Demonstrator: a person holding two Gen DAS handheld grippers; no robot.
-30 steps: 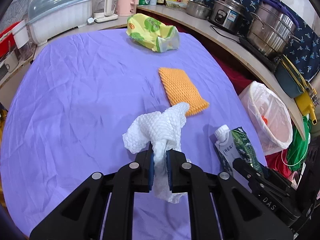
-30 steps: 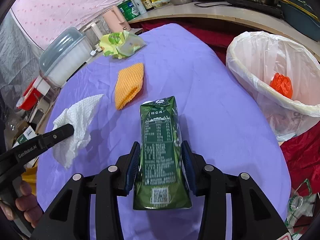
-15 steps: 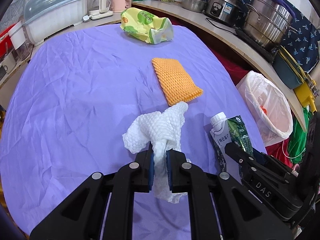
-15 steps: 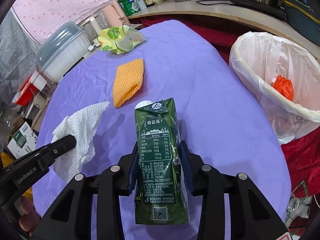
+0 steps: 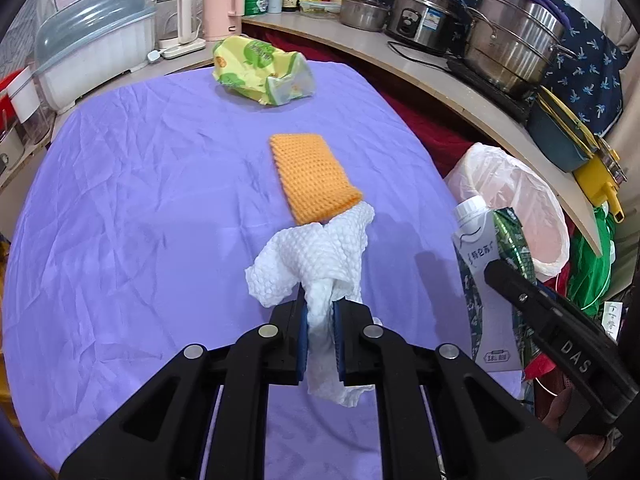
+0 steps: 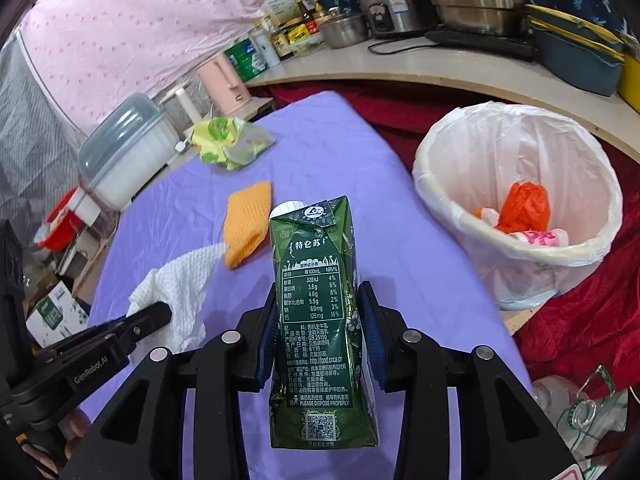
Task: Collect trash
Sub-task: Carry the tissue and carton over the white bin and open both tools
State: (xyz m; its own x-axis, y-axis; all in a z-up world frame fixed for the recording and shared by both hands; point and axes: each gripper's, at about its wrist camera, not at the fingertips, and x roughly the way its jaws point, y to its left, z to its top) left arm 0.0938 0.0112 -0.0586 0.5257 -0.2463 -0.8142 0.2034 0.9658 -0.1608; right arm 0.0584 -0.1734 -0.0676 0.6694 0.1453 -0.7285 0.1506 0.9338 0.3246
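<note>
My left gripper [image 5: 319,316] is shut on a crumpled white paper towel [image 5: 316,258], held above the purple table [image 5: 140,208]. My right gripper [image 6: 319,320] is shut on a green milk carton [image 6: 316,304], upright and lifted off the table; the carton also shows at the right of the left wrist view [image 5: 486,276]. The white-lined trash bin [image 6: 516,184] stands to the right beyond the table edge, with orange and pink trash inside. The paper towel also shows in the right wrist view [image 6: 180,292].
An orange knitted cloth [image 5: 314,176] lies mid-table. A yellow-green snack bag [image 5: 260,70] lies at the far edge. A counter with pots [image 5: 512,40], a pink kettle [image 5: 222,8] and a dish box [image 5: 92,60] rings the table. Red cloth [image 6: 580,320] covers the floor by the bin.
Both grippers have risen with their loads. The milk carton has come up off the table and moved toward the bin; the paper towel has advanced over the orange cloth's near end.
</note>
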